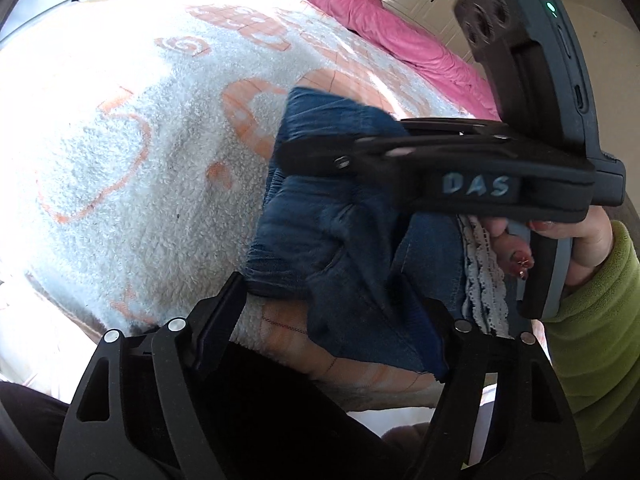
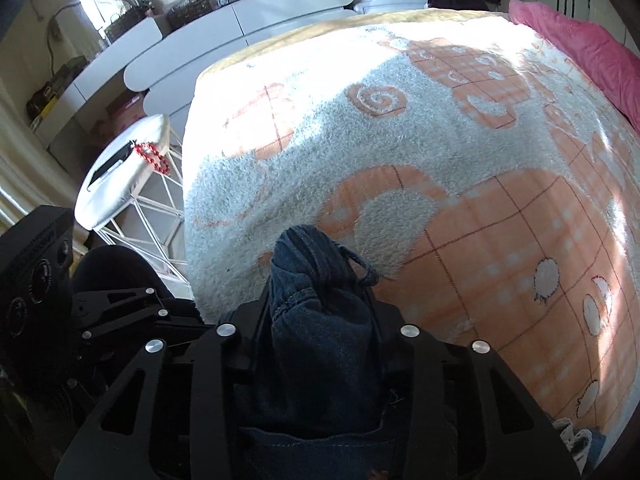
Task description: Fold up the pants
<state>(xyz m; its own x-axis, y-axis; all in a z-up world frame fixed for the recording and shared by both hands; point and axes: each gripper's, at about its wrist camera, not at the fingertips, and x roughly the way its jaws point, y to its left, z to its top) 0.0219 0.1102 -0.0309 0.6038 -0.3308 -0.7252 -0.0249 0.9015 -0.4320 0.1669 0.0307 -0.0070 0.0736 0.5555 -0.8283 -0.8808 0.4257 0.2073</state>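
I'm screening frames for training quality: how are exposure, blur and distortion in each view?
Left wrist view: sunlight blows out the blanket at far left; the right tool and pants are motion-smeared. Right wrist view: a glare band washes out the blanket's far end; the pants in the tool sit in dark shadow. Both show strong fisheye bowing.

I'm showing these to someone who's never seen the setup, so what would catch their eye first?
Probably the dark blue pants, bunched up and clamped in the right gripper at the near edge of the bed. Behind them spreads a fluffy white and orange blanket in bright sunlight, with a pink quilt along its far side. From the left wrist view, the left gripper stands open around a fold of the same pants.
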